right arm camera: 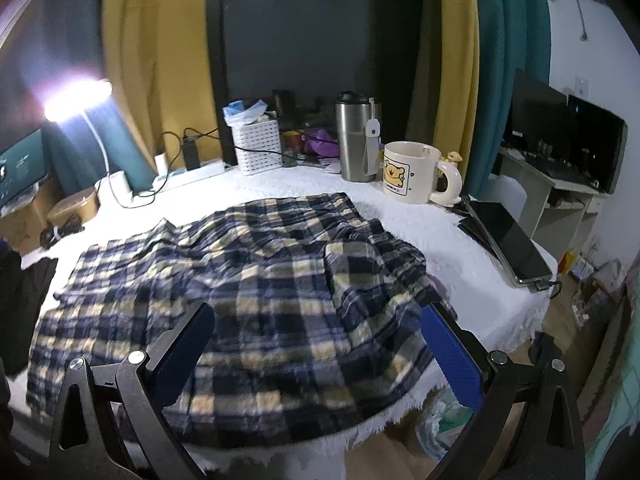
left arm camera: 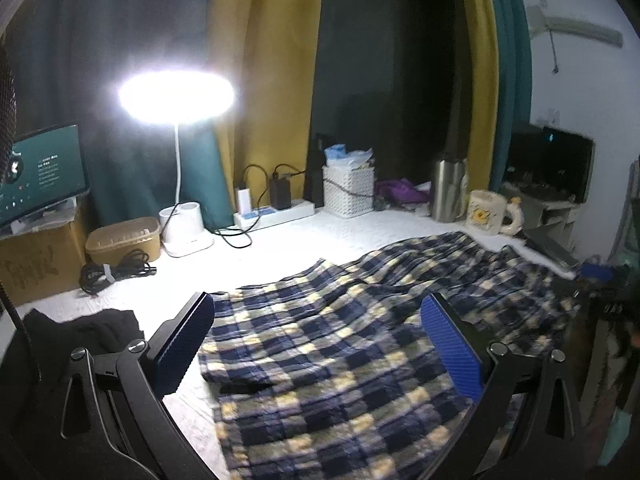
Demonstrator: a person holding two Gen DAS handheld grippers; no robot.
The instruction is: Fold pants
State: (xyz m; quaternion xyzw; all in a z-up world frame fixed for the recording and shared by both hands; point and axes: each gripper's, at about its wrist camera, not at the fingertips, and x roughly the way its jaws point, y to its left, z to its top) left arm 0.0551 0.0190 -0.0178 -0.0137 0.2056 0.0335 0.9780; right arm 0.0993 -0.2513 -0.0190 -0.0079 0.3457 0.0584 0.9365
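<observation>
Navy, yellow and white plaid pants [left arm camera: 340, 344] lie spread and rumpled across the white table cover [left arm camera: 304, 236]. In the left wrist view my left gripper [left arm camera: 320, 316] hovers open over the leg end, its blue pads wide apart with nothing between them. In the right wrist view the same pants [right arm camera: 248, 280] fill the table's middle, with a folded-over flap at the right. My right gripper [right arm camera: 316, 320] is open above the near part of the cloth, close to the table's front edge. Neither gripper holds any fabric.
A lit lamp [left arm camera: 176, 96], white basket [right arm camera: 258, 146], steel tumbler [right arm camera: 354, 140], bear mug [right arm camera: 412, 172] and power strip [left arm camera: 276, 212] line the back. A phone [right arm camera: 508, 240] lies at the right edge. Black cloth [left arm camera: 92, 328], a cable coil [left arm camera: 112, 272] and a brown tub [left arm camera: 124, 238] sit left.
</observation>
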